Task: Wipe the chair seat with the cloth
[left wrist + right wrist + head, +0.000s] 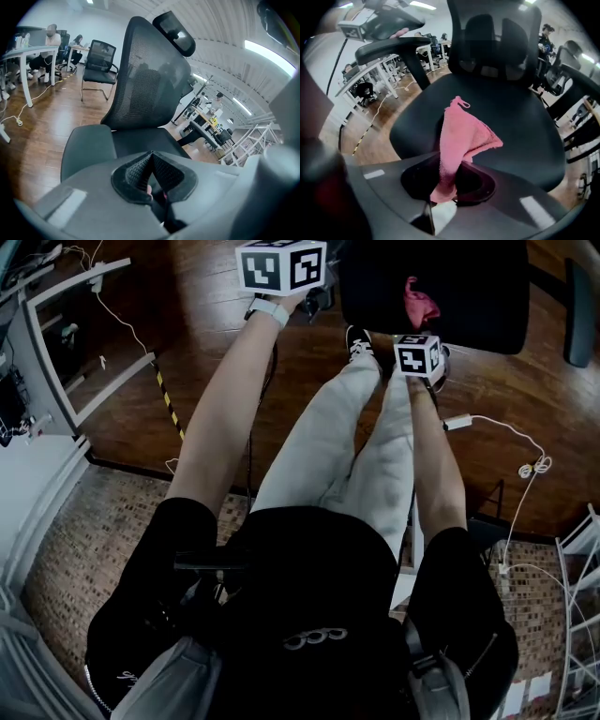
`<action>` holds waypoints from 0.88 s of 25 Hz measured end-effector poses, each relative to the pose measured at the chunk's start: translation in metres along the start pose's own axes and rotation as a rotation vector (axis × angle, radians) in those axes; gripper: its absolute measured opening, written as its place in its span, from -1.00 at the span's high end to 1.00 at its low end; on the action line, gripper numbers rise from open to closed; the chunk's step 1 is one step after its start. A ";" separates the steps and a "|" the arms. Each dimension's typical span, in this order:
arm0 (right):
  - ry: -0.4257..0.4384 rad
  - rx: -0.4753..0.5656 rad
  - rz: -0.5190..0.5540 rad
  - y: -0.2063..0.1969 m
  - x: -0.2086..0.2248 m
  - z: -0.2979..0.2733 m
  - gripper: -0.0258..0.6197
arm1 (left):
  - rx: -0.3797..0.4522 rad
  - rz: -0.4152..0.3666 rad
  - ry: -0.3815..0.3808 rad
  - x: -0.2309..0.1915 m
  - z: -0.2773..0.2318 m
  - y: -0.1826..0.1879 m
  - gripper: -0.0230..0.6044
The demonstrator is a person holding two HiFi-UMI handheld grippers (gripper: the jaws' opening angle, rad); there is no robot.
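Note:
A black office chair stands in front of me, its seat [469, 296] [520, 126] wide and dark. A pink cloth [461, 136] [420, 298] drapes over the seat's front half. My right gripper [450, 171] [419, 332] is shut on the cloth's near end, just in front of the seat edge. My left gripper [281, 266] [379, 21] hovers over the chair's left armrest [393, 44], and its jaws [151, 159] are shut with nothing visible between them. In the left gripper view the mesh backrest [150, 79] rises behind the seat [140, 140].
The person's legs and a black shoe [359, 341] stand close to the chair base. A white desk frame [66, 343] and a white cable [506, 432] lie on the wooden floor. More chairs [98, 61], desks and seated people fill the room behind.

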State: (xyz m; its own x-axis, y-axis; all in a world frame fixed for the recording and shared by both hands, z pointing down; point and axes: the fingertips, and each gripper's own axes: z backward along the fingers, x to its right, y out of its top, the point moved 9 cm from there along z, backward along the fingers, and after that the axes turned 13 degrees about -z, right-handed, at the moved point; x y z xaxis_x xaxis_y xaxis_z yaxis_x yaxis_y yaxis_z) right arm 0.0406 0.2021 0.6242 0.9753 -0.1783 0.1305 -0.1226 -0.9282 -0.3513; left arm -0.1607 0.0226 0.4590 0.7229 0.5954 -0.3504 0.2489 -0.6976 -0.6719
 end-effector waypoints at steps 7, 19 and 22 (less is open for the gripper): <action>0.216 0.015 0.030 0.012 -0.081 -0.003 0.70 | 0.015 -0.007 0.006 0.003 0.008 -0.001 0.95; 0.546 -0.074 0.068 0.003 -0.123 -0.010 0.70 | 0.012 -0.011 0.012 0.008 0.005 0.000 0.95; 0.503 -0.064 0.051 -0.004 -0.085 -0.013 0.70 | 0.004 -0.010 0.013 0.006 0.005 -0.001 0.95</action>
State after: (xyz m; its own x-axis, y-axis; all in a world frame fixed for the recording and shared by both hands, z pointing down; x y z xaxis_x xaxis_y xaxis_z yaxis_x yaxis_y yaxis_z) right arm -0.0446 0.2169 0.6262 0.7606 -0.3447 0.5502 -0.1944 -0.9295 -0.3136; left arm -0.1598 0.0290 0.4544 0.7286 0.5970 -0.3357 0.2535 -0.6904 -0.6775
